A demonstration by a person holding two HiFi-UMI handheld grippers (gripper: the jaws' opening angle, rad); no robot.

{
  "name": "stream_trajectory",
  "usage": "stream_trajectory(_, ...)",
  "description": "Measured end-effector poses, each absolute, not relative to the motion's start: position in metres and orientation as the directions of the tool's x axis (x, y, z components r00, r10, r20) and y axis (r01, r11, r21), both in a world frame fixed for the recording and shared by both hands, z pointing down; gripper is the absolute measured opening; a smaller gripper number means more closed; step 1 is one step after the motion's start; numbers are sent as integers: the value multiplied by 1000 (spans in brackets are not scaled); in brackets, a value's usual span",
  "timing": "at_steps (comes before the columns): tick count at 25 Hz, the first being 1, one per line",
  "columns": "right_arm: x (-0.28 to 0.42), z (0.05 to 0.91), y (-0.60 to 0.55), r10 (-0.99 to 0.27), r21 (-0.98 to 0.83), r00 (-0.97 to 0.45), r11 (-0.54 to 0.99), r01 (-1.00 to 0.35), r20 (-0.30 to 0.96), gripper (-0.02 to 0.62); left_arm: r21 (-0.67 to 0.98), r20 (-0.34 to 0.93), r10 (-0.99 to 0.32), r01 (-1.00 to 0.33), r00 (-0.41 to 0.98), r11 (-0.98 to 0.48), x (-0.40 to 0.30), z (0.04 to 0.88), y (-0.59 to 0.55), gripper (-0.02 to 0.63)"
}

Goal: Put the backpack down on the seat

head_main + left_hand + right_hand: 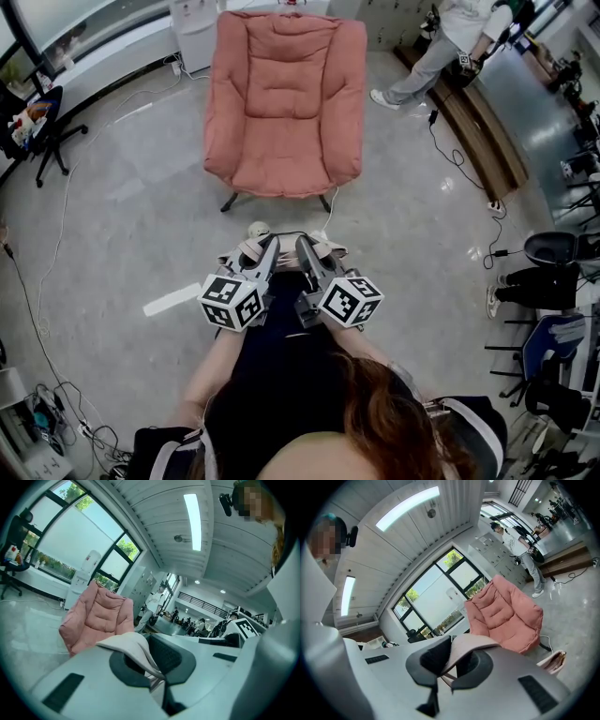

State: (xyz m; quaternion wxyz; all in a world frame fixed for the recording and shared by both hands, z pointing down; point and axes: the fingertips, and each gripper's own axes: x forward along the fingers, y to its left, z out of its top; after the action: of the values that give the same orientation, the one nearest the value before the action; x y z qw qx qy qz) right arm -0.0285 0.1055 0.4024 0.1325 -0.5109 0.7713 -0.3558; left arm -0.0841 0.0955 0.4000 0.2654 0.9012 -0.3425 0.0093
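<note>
A pale beige backpack point(328, 249) hangs in the air by its straps in front of the person carrying it, low between two hand-held grippers and short of the pink cushioned chair point(286, 94) that stands facing them across the grey floor point(141, 187); its seat is bare. The left gripper point(270, 248) is clamped on one strap point(131, 646), the band pinched between its dark pads, and the right gripper point(306, 248) is closed the same way on the other strap point(464, 646). The two grippers sit side by side, their marker cubes nearly touching, tips angled towards the chair. Beyond the chair, at right, a second person in light clothing point(450, 47) stands by a long wooden platform point(483, 131); a black office chair point(37, 122) stands well off to the left near the windows.
</note>
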Motion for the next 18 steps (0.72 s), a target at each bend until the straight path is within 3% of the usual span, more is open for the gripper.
stream_trajectory(18, 10, 418, 34, -893, -687, -413, 186, -702, 180, 34, 497, 236, -561, -594, 794, -632, -44, 418, 23, 18)
